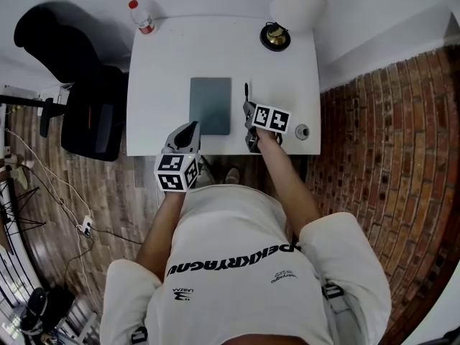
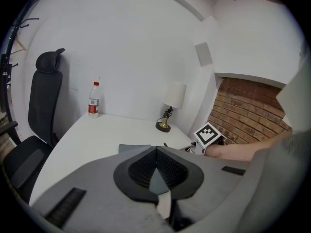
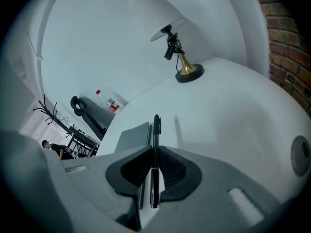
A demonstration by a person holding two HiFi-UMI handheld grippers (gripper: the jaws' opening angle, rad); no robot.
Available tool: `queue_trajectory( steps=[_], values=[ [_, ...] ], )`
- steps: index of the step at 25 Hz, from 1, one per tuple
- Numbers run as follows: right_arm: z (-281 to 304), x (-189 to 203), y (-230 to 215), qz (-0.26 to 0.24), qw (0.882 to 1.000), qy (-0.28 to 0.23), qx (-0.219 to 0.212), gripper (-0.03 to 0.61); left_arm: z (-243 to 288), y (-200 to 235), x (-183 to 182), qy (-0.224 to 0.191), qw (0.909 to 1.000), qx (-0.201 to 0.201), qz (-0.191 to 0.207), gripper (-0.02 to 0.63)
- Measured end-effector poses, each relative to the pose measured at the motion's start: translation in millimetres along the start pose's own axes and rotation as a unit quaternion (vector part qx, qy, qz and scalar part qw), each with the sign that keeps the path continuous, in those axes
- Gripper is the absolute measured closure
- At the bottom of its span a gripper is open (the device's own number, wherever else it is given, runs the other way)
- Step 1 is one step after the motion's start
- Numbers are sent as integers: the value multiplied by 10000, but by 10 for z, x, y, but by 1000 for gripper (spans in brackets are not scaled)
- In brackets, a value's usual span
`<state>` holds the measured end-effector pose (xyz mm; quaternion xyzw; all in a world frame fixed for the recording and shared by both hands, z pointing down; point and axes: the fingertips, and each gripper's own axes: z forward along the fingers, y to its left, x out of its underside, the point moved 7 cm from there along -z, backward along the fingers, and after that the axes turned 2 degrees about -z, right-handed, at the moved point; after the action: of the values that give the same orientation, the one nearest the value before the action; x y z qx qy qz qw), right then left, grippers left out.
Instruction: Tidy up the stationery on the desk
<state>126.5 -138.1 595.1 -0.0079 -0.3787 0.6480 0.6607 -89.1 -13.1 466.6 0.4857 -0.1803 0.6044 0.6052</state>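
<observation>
A black pen [image 3: 156, 130] is clamped between the pads of my right gripper [image 3: 154, 150] and sticks out forward over the white desk [image 1: 165, 56]. From the head view, the pen [image 1: 246, 92] lies just right of a grey notebook [image 1: 210, 105], with the right gripper [image 1: 249, 112] behind it. My left gripper [image 1: 190, 129] is shut and empty at the notebook's near left corner, by the desk's front edge. In the left gripper view its jaws [image 2: 157, 152] meet, and the notebook [image 2: 132, 148] shows just beyond them.
A table lamp [image 1: 276, 36] stands at the desk's far right, and a red-capped bottle [image 1: 141, 16] at the far left corner. A round cable grommet [image 1: 302, 131] sits near the front right. A black office chair [image 1: 86, 113] is left of the desk; brick flooring lies to the right.
</observation>
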Motion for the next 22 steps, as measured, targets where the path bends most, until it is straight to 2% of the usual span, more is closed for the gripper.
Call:
queue_trajectory(
  steps=[10, 22],
  values=[
    [290, 141, 44, 244, 9993, 225, 194, 535, 19, 127, -22, 35, 10000, -40, -53, 615],
    [439, 237, 133, 191, 9987, 361, 298, 535, 32, 231, 32, 111, 9998, -34, -152, 615]
  ],
)
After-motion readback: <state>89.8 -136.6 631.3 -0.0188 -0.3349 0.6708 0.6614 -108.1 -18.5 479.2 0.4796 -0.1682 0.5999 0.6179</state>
